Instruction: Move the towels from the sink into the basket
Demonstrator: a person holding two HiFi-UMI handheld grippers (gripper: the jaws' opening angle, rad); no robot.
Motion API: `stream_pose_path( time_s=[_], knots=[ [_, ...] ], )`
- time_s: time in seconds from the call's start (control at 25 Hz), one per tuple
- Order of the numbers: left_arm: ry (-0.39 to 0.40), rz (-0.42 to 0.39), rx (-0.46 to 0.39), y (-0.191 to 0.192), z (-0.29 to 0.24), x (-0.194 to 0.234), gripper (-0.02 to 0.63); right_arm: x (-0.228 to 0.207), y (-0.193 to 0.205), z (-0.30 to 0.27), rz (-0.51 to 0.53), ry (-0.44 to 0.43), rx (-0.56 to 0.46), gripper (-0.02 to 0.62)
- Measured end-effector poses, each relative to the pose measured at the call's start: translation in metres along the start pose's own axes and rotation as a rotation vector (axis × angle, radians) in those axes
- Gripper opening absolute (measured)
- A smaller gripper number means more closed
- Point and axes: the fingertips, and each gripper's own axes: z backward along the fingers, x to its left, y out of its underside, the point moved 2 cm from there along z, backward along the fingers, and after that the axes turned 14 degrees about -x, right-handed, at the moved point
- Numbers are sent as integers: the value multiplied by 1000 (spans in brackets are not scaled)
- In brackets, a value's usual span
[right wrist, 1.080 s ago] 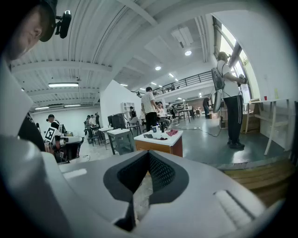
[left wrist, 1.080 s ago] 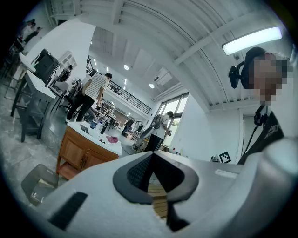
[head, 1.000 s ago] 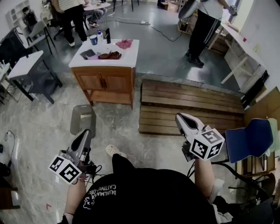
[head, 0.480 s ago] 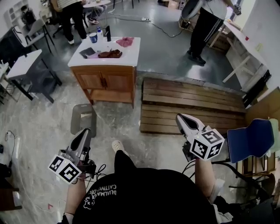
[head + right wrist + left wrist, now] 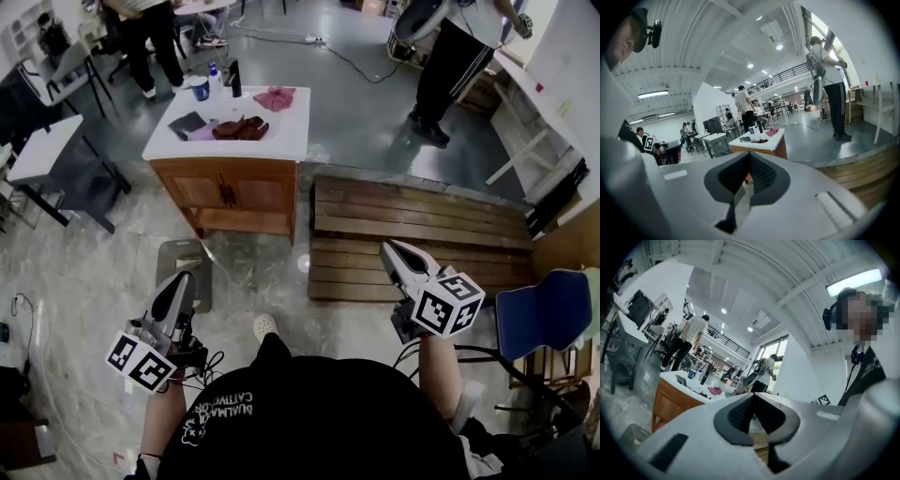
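Marbled floor gives way to grey concrete further back, and where the two meet stands a wooden cabinet (image 5: 234,187) with a white top. The towels lie up there. A pink towel (image 5: 275,97) sits near the far right corner, and a dark red towel (image 5: 239,127) is bunched about the middle, though I cannot tell whether it lies in a sink. A grey cloth (image 5: 187,123) rests by the left edge. A blue cup (image 5: 199,87) and a dark bottle (image 5: 232,77) stand along the far edge.

Well short of the cabinet, the person in the black shirt holds both tools out level. The left gripper (image 5: 181,279) has its jaws pressed together with nothing between them. The right gripper (image 5: 389,247) is closed in the same way and also empty. A grey box (image 5: 178,258) sits on the floor just beyond the left one. A slatted wooden platform (image 5: 422,234) lies to the cabinet's right, with a blue chair (image 5: 539,314) nearer in.
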Motion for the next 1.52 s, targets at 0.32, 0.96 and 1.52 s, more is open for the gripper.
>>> stream_pose_path(
  time_s=[0.32, 0.96, 1.52],
  knots=[
    [28, 19, -58, -45, -83, 74, -2, -16, -37, -115, 39, 12, -1, 6],
    [63, -95, 45, -78, -181, 206, -1, -25, -20, -300, 7, -39, 70, 6],
    [-10, -16, 62, -66, -178, 239, 0, -36, -19, -336, 22, 0, 106, 6]
  ],
)
